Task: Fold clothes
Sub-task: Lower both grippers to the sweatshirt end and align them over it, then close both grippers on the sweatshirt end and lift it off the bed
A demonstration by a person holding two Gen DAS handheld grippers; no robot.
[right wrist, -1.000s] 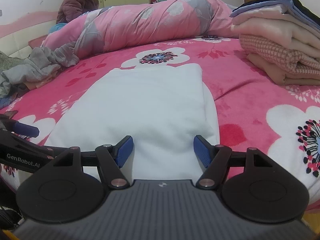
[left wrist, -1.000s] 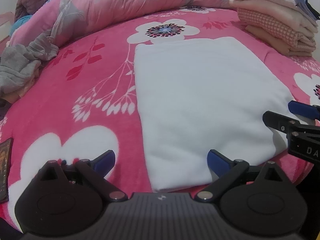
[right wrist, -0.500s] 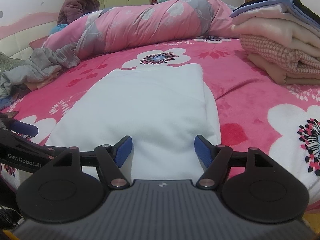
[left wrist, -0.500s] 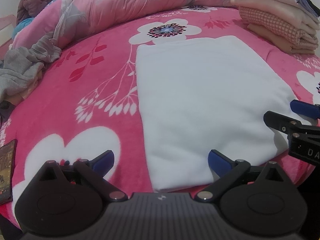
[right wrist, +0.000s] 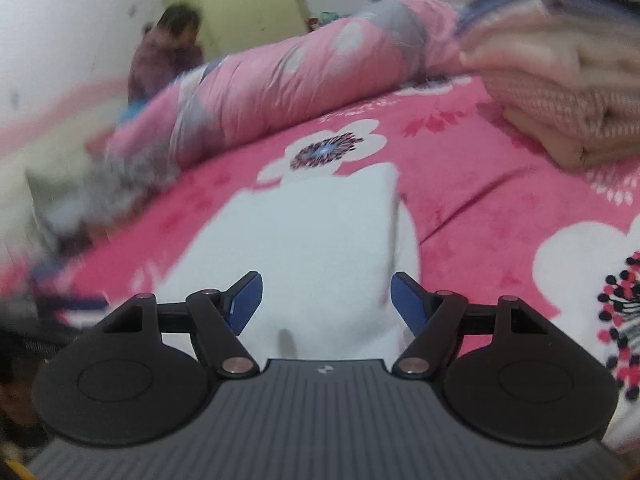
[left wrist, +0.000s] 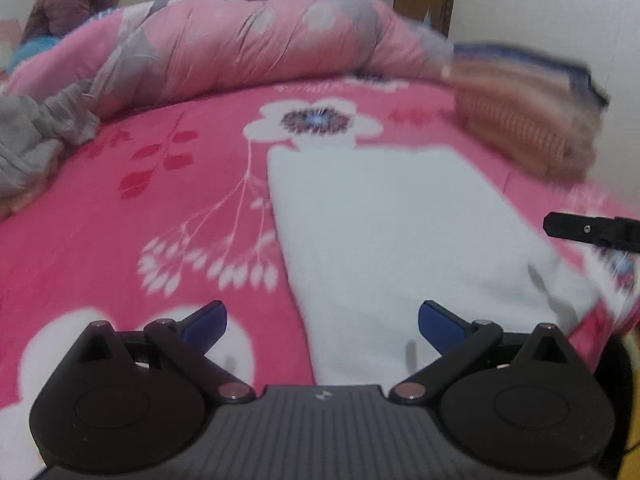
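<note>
Pink floral bed point(left wrist: 120, 240); folded white garment point(right wrist: 304, 240) ahead between both grippers' spread, empty jaws.

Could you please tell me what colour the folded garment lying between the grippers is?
Plain white folded garment; the left wrist view shows it best.

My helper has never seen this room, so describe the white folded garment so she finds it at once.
On the pink floral bedspread, look in front of the long rolled quilt. The white folded garment lies flat there, the only plain white piece; the stack of folded clothes beside it is beige and blue.
</note>
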